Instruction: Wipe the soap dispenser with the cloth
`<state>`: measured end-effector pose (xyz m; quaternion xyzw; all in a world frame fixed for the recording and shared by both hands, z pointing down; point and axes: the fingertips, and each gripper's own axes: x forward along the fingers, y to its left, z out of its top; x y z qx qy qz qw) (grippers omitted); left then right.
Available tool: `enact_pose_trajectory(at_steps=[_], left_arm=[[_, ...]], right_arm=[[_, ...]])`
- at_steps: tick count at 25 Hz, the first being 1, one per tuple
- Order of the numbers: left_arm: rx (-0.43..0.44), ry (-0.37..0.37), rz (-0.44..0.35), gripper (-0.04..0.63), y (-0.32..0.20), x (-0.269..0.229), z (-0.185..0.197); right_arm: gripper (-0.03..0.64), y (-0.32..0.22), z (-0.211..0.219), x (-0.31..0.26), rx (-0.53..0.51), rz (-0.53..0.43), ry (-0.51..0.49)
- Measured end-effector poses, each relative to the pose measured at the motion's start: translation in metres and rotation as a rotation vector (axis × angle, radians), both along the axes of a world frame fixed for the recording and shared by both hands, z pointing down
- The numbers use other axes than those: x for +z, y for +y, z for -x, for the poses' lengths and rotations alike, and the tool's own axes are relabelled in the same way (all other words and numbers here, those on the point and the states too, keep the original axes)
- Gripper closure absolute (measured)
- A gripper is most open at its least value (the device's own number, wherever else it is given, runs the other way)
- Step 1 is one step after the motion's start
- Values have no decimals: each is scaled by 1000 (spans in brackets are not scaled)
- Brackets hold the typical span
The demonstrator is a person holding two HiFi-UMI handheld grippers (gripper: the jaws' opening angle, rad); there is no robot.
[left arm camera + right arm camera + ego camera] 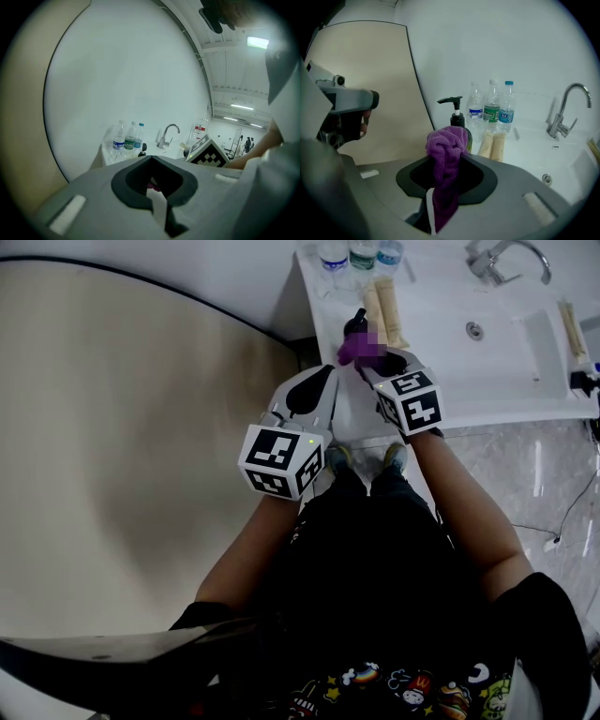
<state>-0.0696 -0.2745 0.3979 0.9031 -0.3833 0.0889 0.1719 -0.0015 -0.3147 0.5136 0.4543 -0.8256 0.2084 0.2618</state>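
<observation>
The right gripper (443,194) is clamped on the purple cloth (446,145). The cloth's bunched end sits just ahead of it, at the soap dispenser (455,117) on the surface (534,154); contact is hard to judge. The left gripper (157,206) hangs alongside, jaws together and seemingly empty. Wiping looks barely begun.

Left gripper (325,377) closed, right gripper (367,365) clamped

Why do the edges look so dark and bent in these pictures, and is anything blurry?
Both gripper views are wide-angle: black corners, and straight lines bow. Left gripper view: the ceiling lamp glares. Right gripper view: the purple cloth is sharp. Head view: dim, with a mosaic patch by the soap dispenser.
</observation>
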Motion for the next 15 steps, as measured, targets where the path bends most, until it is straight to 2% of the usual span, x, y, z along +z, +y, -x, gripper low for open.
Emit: enact_pose_trajectory(at_steps=[7,15], left_arm=[[-12,-11,5,595,6,-1,-14],[-22,6,-1,595,7,-5,-22]], right_arm=[[477,-20,-33,-4,16,-17,4],[479,-9,-28,-50,-6,-82,-54]])
